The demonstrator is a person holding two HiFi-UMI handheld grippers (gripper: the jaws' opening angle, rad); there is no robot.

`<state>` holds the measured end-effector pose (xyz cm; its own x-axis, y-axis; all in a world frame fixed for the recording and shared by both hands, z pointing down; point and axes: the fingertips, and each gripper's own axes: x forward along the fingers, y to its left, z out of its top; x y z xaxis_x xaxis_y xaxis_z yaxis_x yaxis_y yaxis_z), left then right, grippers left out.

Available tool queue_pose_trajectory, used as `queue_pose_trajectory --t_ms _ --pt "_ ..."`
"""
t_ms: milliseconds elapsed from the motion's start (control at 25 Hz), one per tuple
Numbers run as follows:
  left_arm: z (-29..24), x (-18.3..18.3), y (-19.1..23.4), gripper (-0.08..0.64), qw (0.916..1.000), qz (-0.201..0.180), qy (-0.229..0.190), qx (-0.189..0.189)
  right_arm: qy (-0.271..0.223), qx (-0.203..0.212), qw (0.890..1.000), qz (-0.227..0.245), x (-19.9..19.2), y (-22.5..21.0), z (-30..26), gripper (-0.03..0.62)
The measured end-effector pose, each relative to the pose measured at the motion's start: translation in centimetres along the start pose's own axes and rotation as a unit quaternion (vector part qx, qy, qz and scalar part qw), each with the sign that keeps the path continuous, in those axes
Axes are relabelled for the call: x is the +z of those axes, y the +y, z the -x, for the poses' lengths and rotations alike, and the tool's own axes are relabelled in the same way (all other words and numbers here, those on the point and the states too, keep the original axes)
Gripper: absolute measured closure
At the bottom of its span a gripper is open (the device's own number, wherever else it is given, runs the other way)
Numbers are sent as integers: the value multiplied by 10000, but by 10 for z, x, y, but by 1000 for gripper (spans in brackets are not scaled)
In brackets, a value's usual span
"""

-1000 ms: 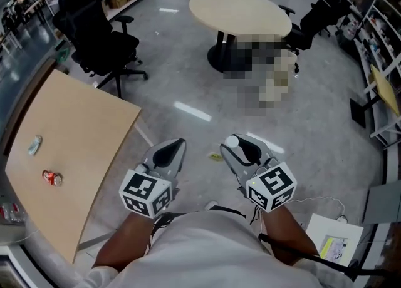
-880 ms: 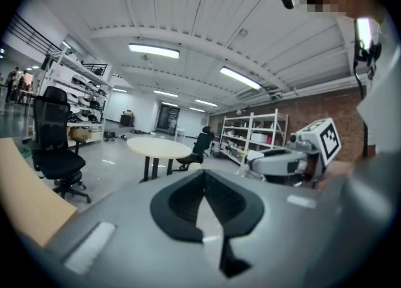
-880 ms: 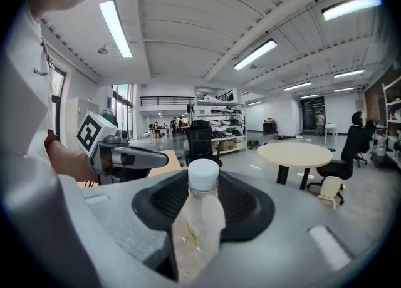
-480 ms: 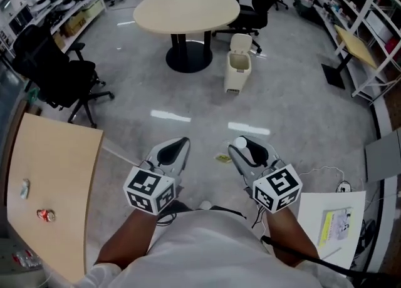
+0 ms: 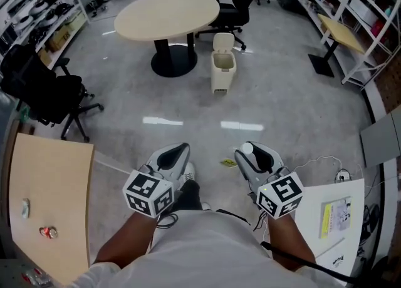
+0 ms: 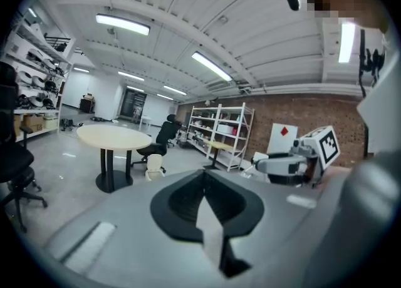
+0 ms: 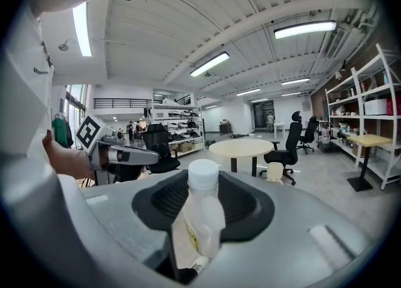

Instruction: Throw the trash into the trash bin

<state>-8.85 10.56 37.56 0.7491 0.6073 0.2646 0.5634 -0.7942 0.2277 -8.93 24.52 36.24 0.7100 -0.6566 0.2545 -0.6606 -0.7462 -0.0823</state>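
Wooden tabletop (image 5: 59, 174) is sitting at far left, carrying a red can (image 5: 47, 232) toward its near edge and a small pale item (image 5: 25, 207) by its left edge, the two apart. Black office chair (image 5: 44, 89) is standing on the floor beyond the tabletop's far edge. Left gripper (image 5: 177, 153) is pointing forward over the floor, its jaws pulled in close; only a thin pale sliver is showing between them, and I can't tell whether that is an item. Round table (image 5: 166, 11) is standing farther off, up the middle. Trash bin (image 5: 220, 67), cream, is standing on the floor just right of the round table's base with its lid tipped up, well apart from both grippers. A small yellow scrap (image 5: 229, 163) is lying on the floor between the two grippers. Right gripper (image 5: 244, 155) is clamping a clear plastic bottle (image 7: 200, 218), white cap pointing out past the jaw tips, the jaws standing fairly wide around its body. A white board (image 5: 329, 218) with a printed sheet is lying at lower right. Shelving (image 5: 351, 5) is lining the right wall.
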Motion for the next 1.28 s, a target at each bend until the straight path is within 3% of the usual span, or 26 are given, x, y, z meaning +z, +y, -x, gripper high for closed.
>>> queue_pose_trajectory --t_ms 560,880,1280 --pt "-63 7 27 552 9992 -54 223 -340 241 -560 9978 -252 -13 -56 -16 442" --pt "-107 23 69 552 9989 89 287 -367 433 -590 9970 -249 1 -91 -63 442" --pt "-162 65 127 551 9990 -18 198 -390 402 -563 9975 -169 35 -132 -136 442"
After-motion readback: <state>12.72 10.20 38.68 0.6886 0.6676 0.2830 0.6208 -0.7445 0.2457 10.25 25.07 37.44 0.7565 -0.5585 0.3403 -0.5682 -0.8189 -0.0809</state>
